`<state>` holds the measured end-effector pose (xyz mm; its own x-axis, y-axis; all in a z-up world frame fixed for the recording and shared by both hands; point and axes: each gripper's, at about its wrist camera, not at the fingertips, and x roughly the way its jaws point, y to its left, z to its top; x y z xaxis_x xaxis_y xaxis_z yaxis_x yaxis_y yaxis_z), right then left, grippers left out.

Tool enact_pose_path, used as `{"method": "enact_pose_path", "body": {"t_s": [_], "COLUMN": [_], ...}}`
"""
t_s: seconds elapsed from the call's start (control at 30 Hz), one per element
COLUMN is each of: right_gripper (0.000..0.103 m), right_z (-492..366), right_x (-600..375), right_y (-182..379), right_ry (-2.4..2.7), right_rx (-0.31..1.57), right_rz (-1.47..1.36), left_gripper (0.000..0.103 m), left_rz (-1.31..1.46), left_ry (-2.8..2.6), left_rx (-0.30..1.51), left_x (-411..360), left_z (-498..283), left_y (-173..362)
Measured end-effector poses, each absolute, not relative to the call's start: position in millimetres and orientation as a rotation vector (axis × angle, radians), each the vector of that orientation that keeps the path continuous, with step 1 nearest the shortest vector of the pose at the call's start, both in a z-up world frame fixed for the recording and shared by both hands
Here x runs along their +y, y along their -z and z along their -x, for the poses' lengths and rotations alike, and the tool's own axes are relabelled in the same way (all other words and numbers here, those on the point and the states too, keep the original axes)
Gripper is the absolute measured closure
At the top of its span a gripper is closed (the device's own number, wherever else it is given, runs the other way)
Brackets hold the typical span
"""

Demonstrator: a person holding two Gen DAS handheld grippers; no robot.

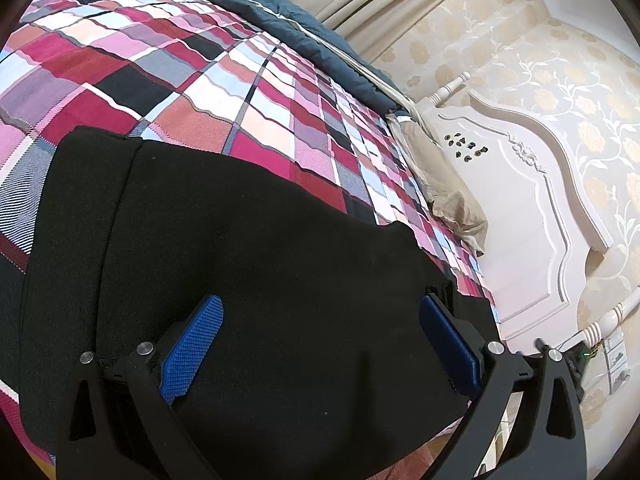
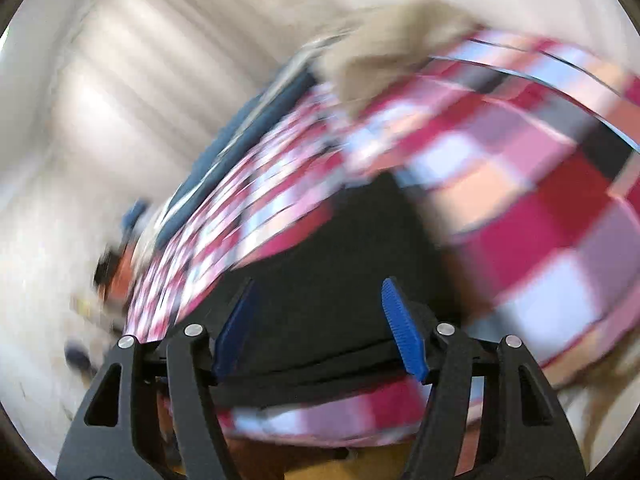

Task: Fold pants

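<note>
Both sets of jaws are spread wide, gripping nothing. Between and just beyond the left gripper (image 1: 320, 344) lies one pair of black pants (image 1: 224, 240), flat on the bed, one layer overlapping another at its left edge; this suggests a fold is made, with further folds likely left. The right gripper (image 2: 320, 332), in a blurred view, hovers near the pants' edge. Beyond: one plaid bedspread (image 1: 180, 60), one tan pillow (image 1: 448, 196), one blue quilt (image 1: 320, 36), one white headboard (image 1: 528, 216).
</note>
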<state>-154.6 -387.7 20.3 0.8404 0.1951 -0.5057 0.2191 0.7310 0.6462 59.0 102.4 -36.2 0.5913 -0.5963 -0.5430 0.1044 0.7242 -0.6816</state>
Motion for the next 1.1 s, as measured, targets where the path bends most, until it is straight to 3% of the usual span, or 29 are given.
{"method": "enact_pose_path", "body": {"t_s": [0.17, 0.33, 0.43, 0.57, 0.63, 0.7, 0.97, 1.0, 1.03, 1.1], "right_gripper": [0.040, 0.072, 0.076, 0.067, 0.046, 0.037, 0.037, 0.044, 0.068, 0.074], "right_z": [147, 143, 145, 144, 146, 134, 47, 38, 32, 20], "right_x": [-410, -404, -409, -416, -430, -439, -446, -444, -441, -438], "right_y": [19, 36, 46, 42, 30, 22, 12, 13, 15, 20], "right_ry": [-0.050, -0.037, -0.062, -0.122, -0.122, -0.122, -0.137, -0.146, -0.170, -0.127], "right_rx": [0.678, 0.697, 0.679, 0.675, 0.624, 0.620, 0.675, 0.686, 0.705, 0.762], "right_rz": [-0.881, -0.839, -0.858, -0.892, -0.906, -0.909, -0.879, -0.873, -0.871, -0.831], "left_gripper": [0.006, 0.006, 0.006, 0.006, 0.006, 0.006, 0.006, 0.006, 0.006, 0.006], "left_rz": [0.640, 0.643, 0.637, 0.623, 0.615, 0.607, 0.592, 0.590, 0.589, 0.587], "left_ry": [0.436, 0.438, 0.438, 0.439, 0.442, 0.443, 0.444, 0.445, 0.446, 0.449], "left_rx": [0.848, 0.852, 0.849, 0.840, 0.835, 0.831, 0.826, 0.826, 0.826, 0.824], "left_x": [104, 103, 105, 103, 105, 105, 99, 98, 97, 98], "left_z": [-64, -67, -70, -66, -70, -71, -76, -75, -75, -75], "left_y": [34, 34, 34, 35, 35, 35, 37, 38, 38, 38]}}
